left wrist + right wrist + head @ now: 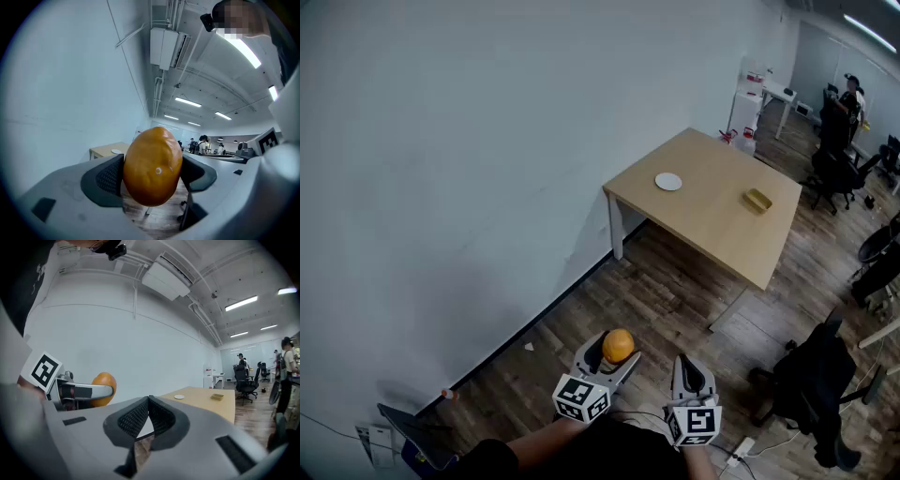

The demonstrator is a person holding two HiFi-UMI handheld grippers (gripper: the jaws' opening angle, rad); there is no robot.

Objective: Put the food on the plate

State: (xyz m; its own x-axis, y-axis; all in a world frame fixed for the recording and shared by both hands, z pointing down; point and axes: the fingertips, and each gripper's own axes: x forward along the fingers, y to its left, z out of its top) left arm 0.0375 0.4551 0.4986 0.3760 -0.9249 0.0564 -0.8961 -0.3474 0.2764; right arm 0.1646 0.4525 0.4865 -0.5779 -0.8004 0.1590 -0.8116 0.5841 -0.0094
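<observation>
My left gripper (pixel 617 354) is shut on an orange round food item (pixel 618 344), held close to my body above the wooden floor. In the left gripper view the orange food (pixel 153 166) fills the gap, and both black pads press on it. My right gripper (pixel 691 371) hangs beside it, shut with nothing between its pads (pixel 149 418). The orange food (pixel 104 389) shows at that view's left. A small white plate (pixel 668 182) lies on the wooden table (pixel 712 225) far ahead, well out of reach.
A yellow object (pixel 757 201) lies on the table right of the plate. The white wall (pixel 469 159) runs along the left. Black office chairs (pixel 830 169) and a person stand beyond the table. A black chair (pixel 811 384) is at my right.
</observation>
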